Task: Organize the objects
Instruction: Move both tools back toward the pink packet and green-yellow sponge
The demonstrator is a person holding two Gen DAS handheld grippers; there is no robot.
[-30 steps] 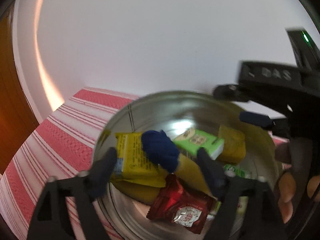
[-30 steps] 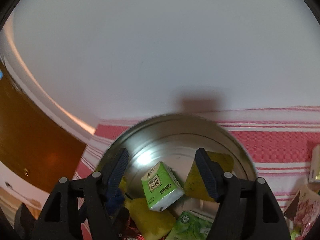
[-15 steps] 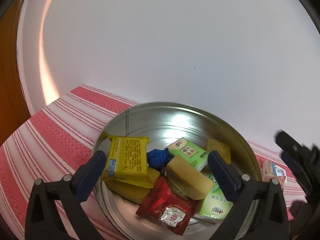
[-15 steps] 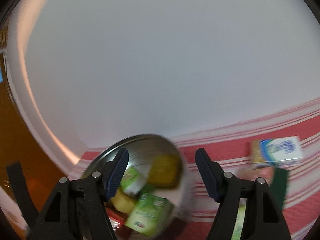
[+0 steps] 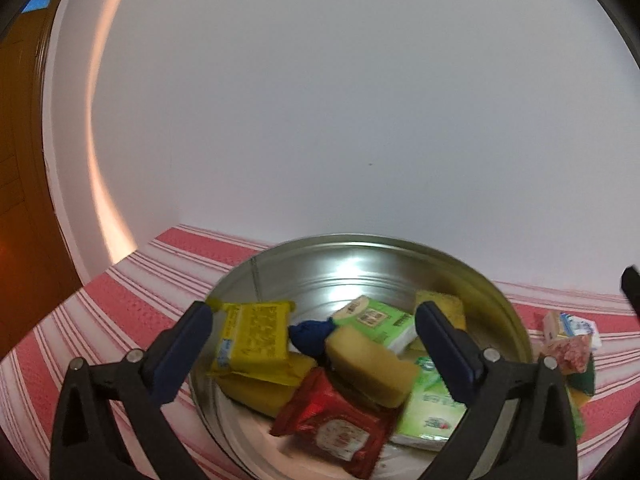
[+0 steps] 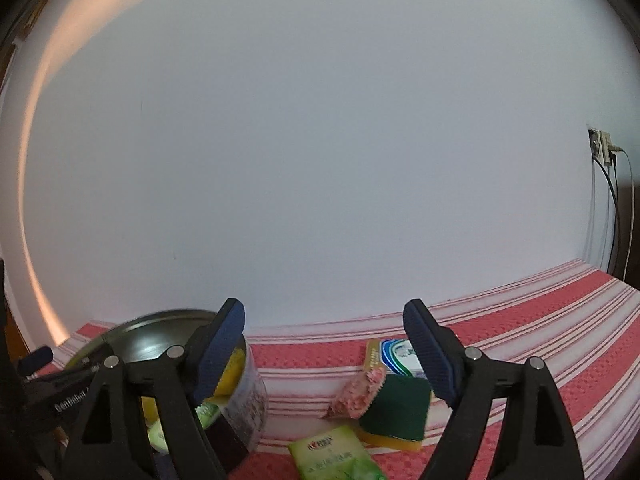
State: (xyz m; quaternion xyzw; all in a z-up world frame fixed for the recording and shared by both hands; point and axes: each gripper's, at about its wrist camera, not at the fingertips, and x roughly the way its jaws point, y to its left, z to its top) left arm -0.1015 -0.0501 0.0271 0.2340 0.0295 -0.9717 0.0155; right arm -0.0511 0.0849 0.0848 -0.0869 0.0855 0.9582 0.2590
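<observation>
A round metal tin [image 5: 360, 248] stands on the red striped cloth and holds a yellow packet [image 5: 256, 332], a blue cloth ball [image 5: 310, 334], a yellow sponge [image 5: 368, 364], green tissue packs [image 5: 380, 318] and a red sachet [image 5: 336, 428]. My left gripper [image 5: 312, 352] is open and empty above the tin. My right gripper [image 6: 324, 356] is open and empty, right of the tin [image 6: 160, 332], over a pink packet [image 6: 360, 394], a green-and-yellow sponge [image 6: 400, 412], a blue-and-white pack [image 6: 396, 356] and a green tissue pack [image 6: 336, 460].
The red-and-white striped cloth [image 6: 540, 320] covers the table up to a white wall. A wooden door [image 5: 20, 200] is at the left. A wall socket with cables [image 6: 604, 148] is at the far right. The loose items also show right of the tin [image 5: 568, 340].
My left gripper let go of the blue cloth ball into the tin and drew back. My right gripper swung right, from over the tin to over the loose items on the cloth.
</observation>
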